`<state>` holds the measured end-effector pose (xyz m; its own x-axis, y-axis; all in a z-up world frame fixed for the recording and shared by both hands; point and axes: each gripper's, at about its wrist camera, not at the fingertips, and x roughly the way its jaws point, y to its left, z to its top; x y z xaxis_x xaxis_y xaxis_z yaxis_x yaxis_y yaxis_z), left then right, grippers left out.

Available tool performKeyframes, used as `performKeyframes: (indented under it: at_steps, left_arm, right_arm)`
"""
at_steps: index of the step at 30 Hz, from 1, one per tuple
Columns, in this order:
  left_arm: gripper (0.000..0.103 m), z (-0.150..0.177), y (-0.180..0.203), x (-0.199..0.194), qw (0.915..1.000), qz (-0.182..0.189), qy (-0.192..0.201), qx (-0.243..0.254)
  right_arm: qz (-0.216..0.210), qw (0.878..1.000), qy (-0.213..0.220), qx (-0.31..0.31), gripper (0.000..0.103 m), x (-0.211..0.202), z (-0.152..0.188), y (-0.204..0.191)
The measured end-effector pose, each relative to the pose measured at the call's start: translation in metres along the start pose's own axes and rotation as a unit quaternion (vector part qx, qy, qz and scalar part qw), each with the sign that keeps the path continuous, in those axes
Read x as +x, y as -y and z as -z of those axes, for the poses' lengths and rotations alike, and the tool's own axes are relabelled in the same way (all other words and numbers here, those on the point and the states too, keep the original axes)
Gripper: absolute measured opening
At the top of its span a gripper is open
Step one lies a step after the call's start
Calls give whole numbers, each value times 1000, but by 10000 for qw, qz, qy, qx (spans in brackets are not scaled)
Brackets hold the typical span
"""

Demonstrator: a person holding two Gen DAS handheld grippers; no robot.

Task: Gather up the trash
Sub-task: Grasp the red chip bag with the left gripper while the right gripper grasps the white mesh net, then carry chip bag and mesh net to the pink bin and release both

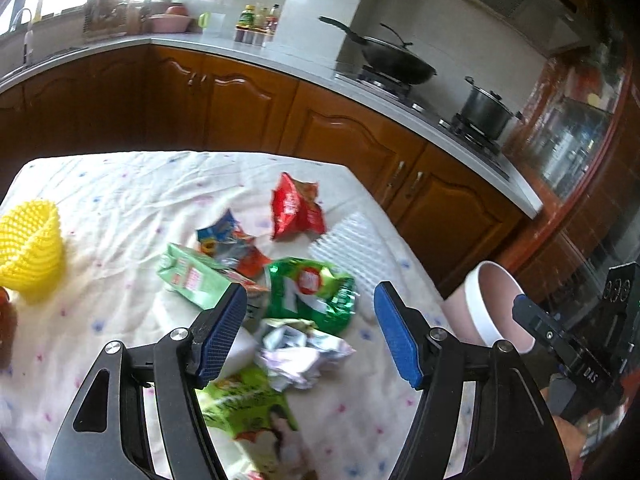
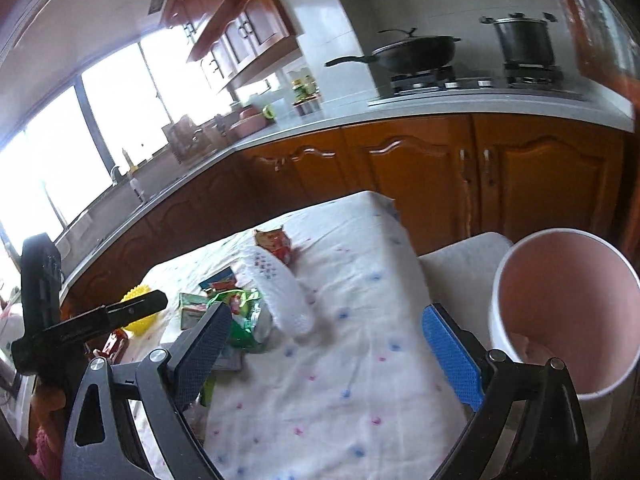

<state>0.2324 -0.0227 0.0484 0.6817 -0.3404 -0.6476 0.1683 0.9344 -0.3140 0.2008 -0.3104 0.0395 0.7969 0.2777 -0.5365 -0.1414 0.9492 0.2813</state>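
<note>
**Trash litters kitchen table as both grippers hang open**

Trash wrappers lie scattered across the middle of a table draped in a white dotted cloth (image 1: 120, 200): a red snack bag (image 1: 296, 208) farthest back, a green packet (image 1: 312, 292) near the centre, and a crumpled paper wad (image 1: 300, 352) closest in. The left gripper (image 1: 308, 336) hangs above the pile, fingers spread wide, nothing between them. The right gripper (image 2: 332, 356) hovers over bare cloth, likewise spread and empty. A pink bin (image 2: 568, 320) stands just off the table's right edge. A yellow mesh basket (image 1: 30, 248) sits at the far left. Behind, a wok (image 1: 396, 60) rests on the stove.
</note>
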Motion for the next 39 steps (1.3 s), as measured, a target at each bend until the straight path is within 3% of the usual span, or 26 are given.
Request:
performKeyframes:
  at_steps: [9,19,23,25,26,29,32,34,37,39]
  left_arm:
    - [67,-27,-20,20,9996,-187,-170,-105]
    - [67,-74,-14,76,9988,-222,-444,34]
    - [67,-80,-3,110,9968,-285,-720,177]
    - [67,-80,0,125,9956,-293,-864,193]
    - [67,-81,0,135,9949,-334,-936,171]
    - [66,-82,1,154,9930,-410,-1101,130]
    - [44,-81,0,173,9897,-473,-1341,152]
    - [17,-80,0,182,9879,-391,-1497,122]
    - [7,-79,6,181,9881,-471,-1436,287]
    - [6,-78,10,176,9890,-440,-1364,355]
  right_arm:
    - [-204,9995,-220,-81,97,32,-8,-16]
    - [-479,9952,-769,-359,93,92,-9,-31]
    - [-350,9934,-1027,-363,58,114,-4,-24]
    - [-251,9926,-1151,-310,30,122,-2,-17]
    - [-188,9927,-1164,-264,11,123,-1,-14]
    - [-175,9943,-1053,-34,11,114,-1,1]
    - [-136,9961,-862,161,11,98,-2,14]
    - [-131,9967,-767,252,11,89,-3,20]
    - [-141,9971,-638,381,11,76,-3,27]
    - [-132,9973,-573,431,11,69,-3,29]
